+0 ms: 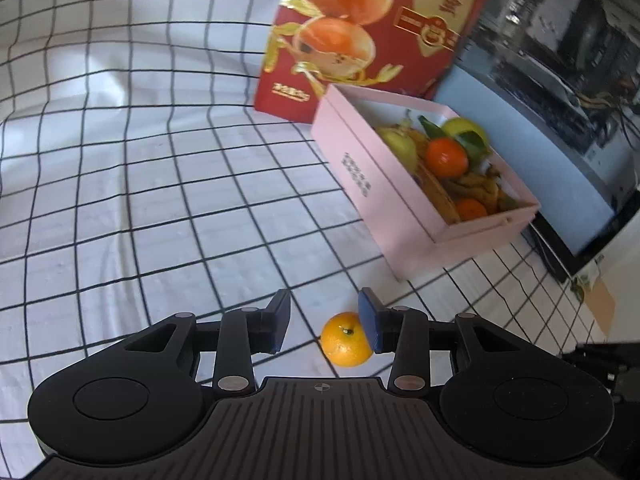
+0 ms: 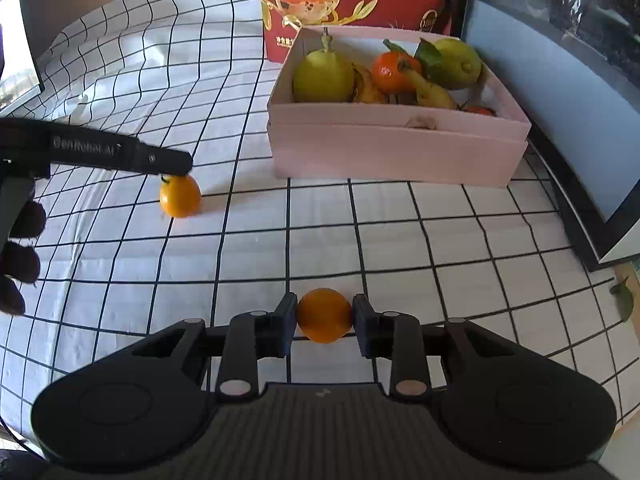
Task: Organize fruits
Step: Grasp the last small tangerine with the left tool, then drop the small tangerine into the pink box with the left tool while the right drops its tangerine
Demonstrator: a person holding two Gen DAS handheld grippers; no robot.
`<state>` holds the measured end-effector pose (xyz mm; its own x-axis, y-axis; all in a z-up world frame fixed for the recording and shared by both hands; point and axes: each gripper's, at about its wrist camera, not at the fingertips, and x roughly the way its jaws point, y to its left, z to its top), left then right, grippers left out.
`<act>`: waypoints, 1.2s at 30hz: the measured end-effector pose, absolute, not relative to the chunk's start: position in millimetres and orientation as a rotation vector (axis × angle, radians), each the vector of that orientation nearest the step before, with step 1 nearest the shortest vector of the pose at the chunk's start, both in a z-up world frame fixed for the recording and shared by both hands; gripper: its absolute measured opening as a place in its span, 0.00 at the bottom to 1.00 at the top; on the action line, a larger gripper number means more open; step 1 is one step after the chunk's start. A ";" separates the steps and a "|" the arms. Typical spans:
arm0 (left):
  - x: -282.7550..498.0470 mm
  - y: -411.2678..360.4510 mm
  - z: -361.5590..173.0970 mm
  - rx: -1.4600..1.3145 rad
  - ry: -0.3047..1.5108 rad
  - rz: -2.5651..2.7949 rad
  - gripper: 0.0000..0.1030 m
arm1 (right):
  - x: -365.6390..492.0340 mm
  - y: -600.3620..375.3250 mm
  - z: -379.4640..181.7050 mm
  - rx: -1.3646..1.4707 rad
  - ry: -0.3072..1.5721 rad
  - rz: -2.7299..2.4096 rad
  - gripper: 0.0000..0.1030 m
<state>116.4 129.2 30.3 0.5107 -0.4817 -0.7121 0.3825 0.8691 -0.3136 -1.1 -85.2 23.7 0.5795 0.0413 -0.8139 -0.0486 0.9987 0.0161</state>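
Note:
A small orange [image 1: 345, 340] lies on the checked cloth between the fingers of my left gripper [image 1: 324, 320], close against the right pad; the jaws stand open and do not pinch it. In the right wrist view that same orange [image 2: 180, 197] rests on the cloth under the left gripper's tip [image 2: 176, 166]. My right gripper [image 2: 324, 316] is shut on a second orange [image 2: 324, 315], both pads pressing its sides. The pink box [image 2: 392, 148] behind holds pears, tangerines and bananas; it also shows in the left wrist view [image 1: 360, 180].
A red carton [image 1: 360, 32] printed with oranges stands behind the pink box. A dark-framed screen [image 2: 560, 120] leans along the right side. A green leaf [image 2: 624, 300] lies near the right table edge. A person's dark-gloved fingers [image 2: 20, 260] show at far left.

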 end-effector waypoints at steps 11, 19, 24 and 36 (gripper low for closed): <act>131.7 150.0 30.9 -0.222 0.894 -0.485 0.38 | -2.8 -72.9 17.6 -0.049 0.923 0.052 0.61; 109.0 154.8 53.1 -0.132 0.806 -0.570 0.38 | -3.9 -71.4 13.3 -0.040 0.909 0.039 0.80; 100.6 139.8 41.5 -0.051 0.848 -0.485 0.38 | -2.5 -74.0 10.4 -0.033 0.905 0.025 0.90; 118.9 137.2 19.6 -0.249 0.988 -0.415 0.46 | -5.4 -74.9 7.0 -0.029 0.893 0.019 0.98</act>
